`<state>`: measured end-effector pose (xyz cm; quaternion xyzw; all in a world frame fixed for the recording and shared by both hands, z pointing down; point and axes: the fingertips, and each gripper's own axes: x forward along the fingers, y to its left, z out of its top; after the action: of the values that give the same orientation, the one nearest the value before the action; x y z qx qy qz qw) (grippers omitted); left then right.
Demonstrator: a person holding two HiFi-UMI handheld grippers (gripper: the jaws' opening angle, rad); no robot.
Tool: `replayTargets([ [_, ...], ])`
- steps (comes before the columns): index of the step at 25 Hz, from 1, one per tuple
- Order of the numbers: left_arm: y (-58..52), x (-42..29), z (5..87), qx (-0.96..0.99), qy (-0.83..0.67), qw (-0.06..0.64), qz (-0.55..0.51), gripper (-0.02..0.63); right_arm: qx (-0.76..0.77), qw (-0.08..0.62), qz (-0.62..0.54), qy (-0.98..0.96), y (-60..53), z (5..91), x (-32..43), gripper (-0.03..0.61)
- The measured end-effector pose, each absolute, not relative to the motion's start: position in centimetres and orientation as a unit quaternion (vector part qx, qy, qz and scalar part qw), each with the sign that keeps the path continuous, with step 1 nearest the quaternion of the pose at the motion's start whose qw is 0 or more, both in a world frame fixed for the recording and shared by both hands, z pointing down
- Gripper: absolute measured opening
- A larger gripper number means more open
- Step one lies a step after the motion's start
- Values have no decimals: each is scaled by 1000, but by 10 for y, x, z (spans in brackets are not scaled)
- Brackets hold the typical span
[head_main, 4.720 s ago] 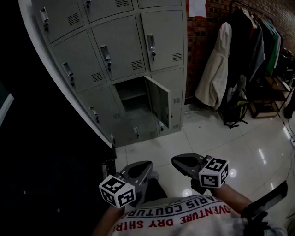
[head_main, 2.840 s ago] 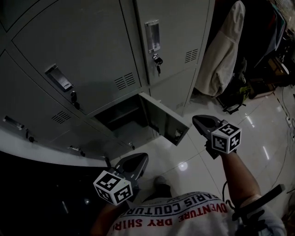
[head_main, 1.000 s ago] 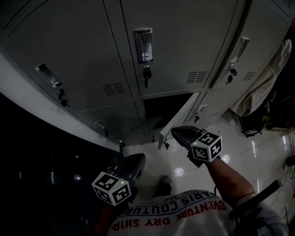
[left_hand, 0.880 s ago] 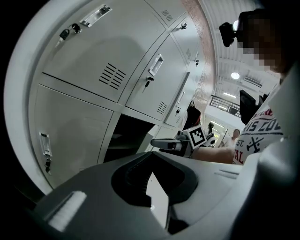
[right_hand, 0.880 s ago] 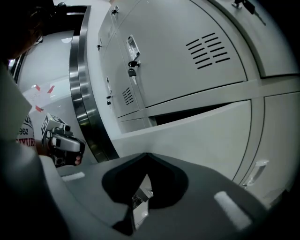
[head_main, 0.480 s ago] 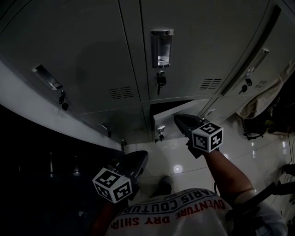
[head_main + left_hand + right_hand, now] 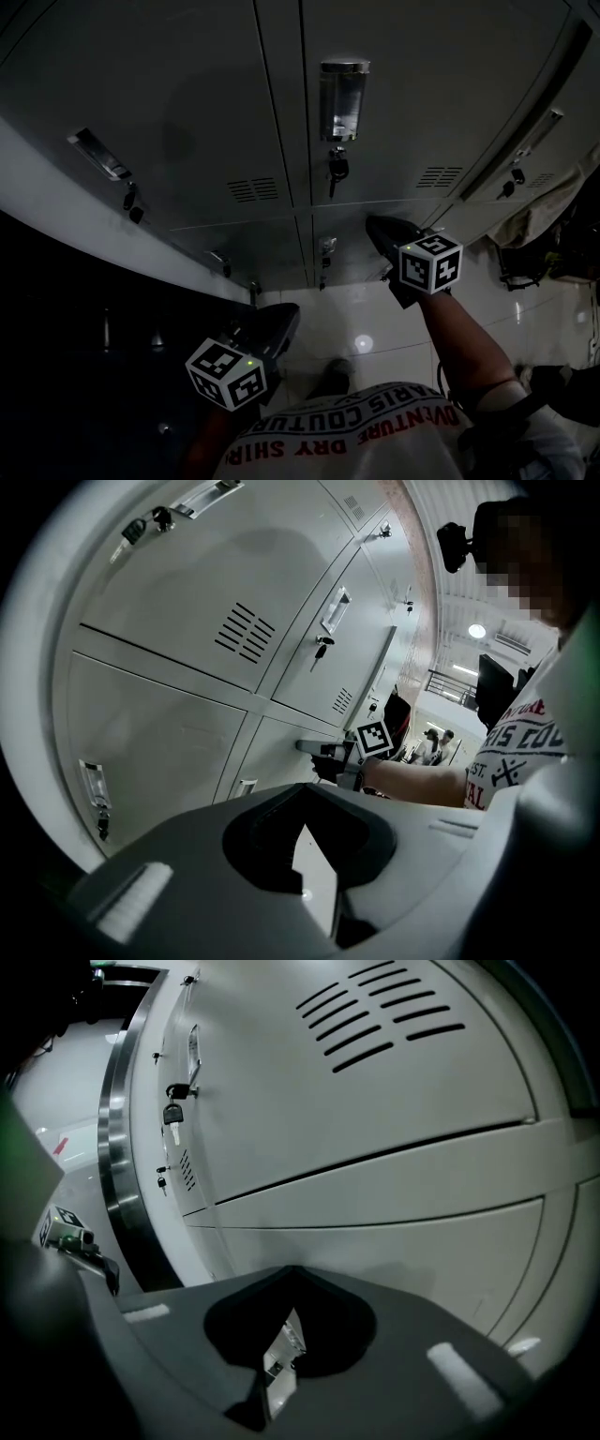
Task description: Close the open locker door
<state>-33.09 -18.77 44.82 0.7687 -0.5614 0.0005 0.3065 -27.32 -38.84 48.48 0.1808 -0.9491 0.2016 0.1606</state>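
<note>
The grey locker door [image 7: 345, 251] in the bottom row now lies flush with the locker front, its small handle [image 7: 326, 246] showing. My right gripper [image 7: 377, 229] is shut and empty, and its tip rests against that door. In the right gripper view the shut right gripper [image 7: 291, 1277] sits close to the door panel [image 7: 394, 1232]. My left gripper [image 7: 279, 319] hangs low near the floor, shut and empty. From the left gripper [image 7: 302, 794] view I see the right gripper [image 7: 314, 752] pressing on the lower door [image 7: 277, 752].
Above the door is a shut locker with a metal handle [image 7: 342, 89] and a key [image 7: 337, 171] in its lock. More shut lockers flank it. A pale coat [image 7: 548, 214] hangs at the right. The glossy tiled floor [image 7: 367, 339] lies below.
The person walked up to the lockers. My right gripper pushed the open door round from ajar to flush with the front. The left gripper stayed low.
</note>
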Motion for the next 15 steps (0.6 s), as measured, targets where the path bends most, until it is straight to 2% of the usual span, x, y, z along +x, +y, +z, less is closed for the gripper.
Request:
replayTargets([
  [7, -183, -323, 443, 770, -564, 298, 5, 5, 175, 159, 193, -952, -385, 481, -276, -3],
  [15, -166, -290, 429, 783, -555, 281, 6, 5, 154, 166, 169, -959, -337, 463, -238, -3],
])
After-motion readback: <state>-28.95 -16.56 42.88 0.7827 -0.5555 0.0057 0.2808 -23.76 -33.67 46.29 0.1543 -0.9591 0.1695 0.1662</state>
